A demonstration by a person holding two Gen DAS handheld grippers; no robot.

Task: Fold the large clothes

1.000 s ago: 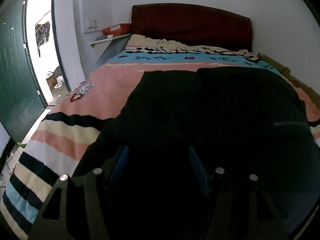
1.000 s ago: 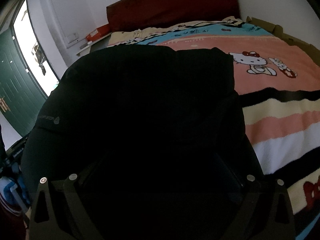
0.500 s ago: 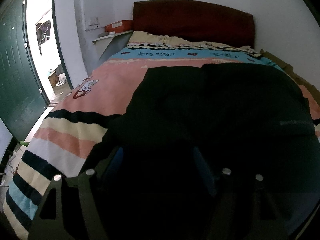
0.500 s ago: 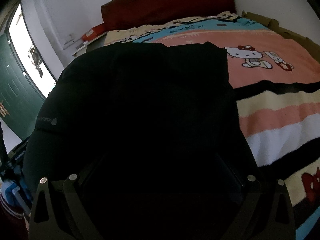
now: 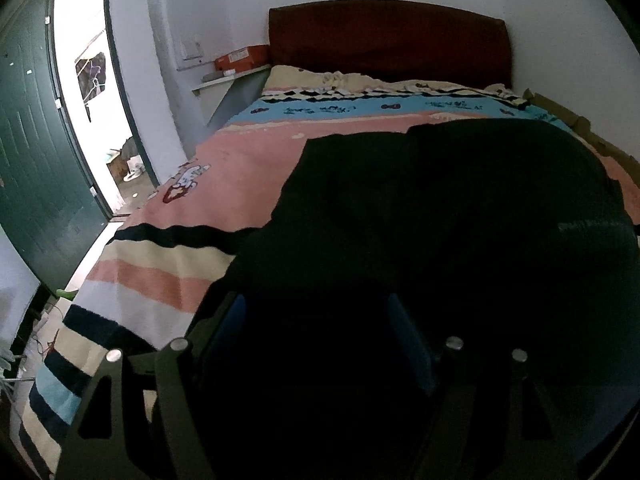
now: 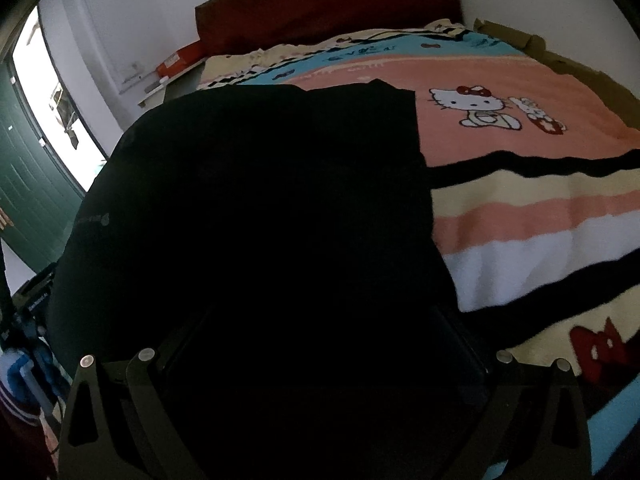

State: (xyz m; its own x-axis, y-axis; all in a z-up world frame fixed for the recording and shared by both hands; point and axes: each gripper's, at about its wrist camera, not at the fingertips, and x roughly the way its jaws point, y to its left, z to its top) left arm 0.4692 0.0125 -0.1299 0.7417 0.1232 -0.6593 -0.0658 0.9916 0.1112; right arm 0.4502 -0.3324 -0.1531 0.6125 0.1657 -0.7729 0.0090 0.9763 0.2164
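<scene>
A large black garment (image 5: pixel 460 208) lies spread on the bed, folded over, with a small grey logo near its right edge. My left gripper (image 5: pixel 316 300) hovers over its near part, its blue pads (image 5: pixel 404 332) wide apart and open; cloth lies under and between them but nothing is pinched. In the right wrist view the same black garment (image 6: pixel 260 200) fills the left and middle. My right gripper (image 6: pixel 324 312) stands open above the garment's near edge, dark fingers spread wide. The near hem is lost in shadow in both views.
The bed carries a striped cartoon-cat blanket (image 6: pixel 520 216) with a dark red headboard (image 5: pixel 384 44) at the far end. A shelf with an orange box (image 5: pixel 240 56) sits by the wall on the left, and a green door (image 5: pixel 36 176) stands open beside it.
The left gripper's blue pads have spread a little wider. The right wrist view has shifted slightly across the bed. The black garment has stayed flat.
</scene>
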